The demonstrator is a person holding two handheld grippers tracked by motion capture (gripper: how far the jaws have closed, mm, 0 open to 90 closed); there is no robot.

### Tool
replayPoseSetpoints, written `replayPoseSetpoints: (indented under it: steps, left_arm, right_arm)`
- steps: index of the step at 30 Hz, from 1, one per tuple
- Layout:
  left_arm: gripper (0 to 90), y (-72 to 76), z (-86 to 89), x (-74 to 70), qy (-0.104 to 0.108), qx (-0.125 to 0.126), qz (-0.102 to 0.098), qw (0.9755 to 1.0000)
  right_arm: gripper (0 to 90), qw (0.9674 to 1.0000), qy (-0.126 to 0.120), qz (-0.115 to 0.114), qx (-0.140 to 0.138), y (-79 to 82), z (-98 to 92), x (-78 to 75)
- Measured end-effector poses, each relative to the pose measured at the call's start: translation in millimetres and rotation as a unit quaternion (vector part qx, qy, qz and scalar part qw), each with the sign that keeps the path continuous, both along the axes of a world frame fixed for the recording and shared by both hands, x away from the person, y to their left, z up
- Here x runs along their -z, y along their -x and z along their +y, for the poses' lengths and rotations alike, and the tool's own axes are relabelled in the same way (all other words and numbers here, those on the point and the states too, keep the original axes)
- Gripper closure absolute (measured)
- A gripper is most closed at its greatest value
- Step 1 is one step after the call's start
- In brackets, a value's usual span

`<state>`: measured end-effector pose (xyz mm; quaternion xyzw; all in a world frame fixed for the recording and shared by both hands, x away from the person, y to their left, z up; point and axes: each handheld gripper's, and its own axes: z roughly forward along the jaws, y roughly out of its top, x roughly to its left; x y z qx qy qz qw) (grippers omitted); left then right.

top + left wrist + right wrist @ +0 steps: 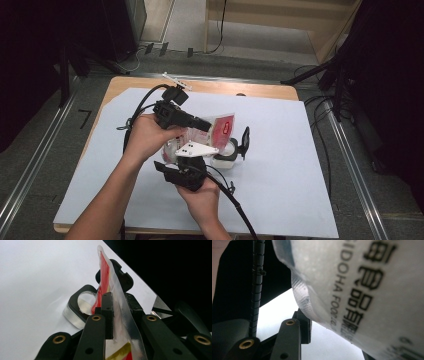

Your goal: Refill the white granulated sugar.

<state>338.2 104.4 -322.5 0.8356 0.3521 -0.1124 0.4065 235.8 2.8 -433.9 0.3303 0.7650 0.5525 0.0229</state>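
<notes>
Jaws of the left gripper clamp the red-and-clear pouch; the right gripper's state is unclear.

This looks like a recording lab or studio. A small wooden table under a white sheet stands on grey floor between metal rails, dark stands and loose cables all around (black curtains at the sides).
</notes>
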Motion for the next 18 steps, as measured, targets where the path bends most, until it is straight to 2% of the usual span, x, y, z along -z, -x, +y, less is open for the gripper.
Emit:
replayPoseSetpoints:
  steps: [18]
  left_arm:
    - [80.3, 0.3, -1.3, 0.3, 0.003, 0.000, 0.002, 1.0000]
  right_arm:
    - [63.1, 1.0000, 0.000, 0.001, 0.001, 0.3, -0.7, 0.1]
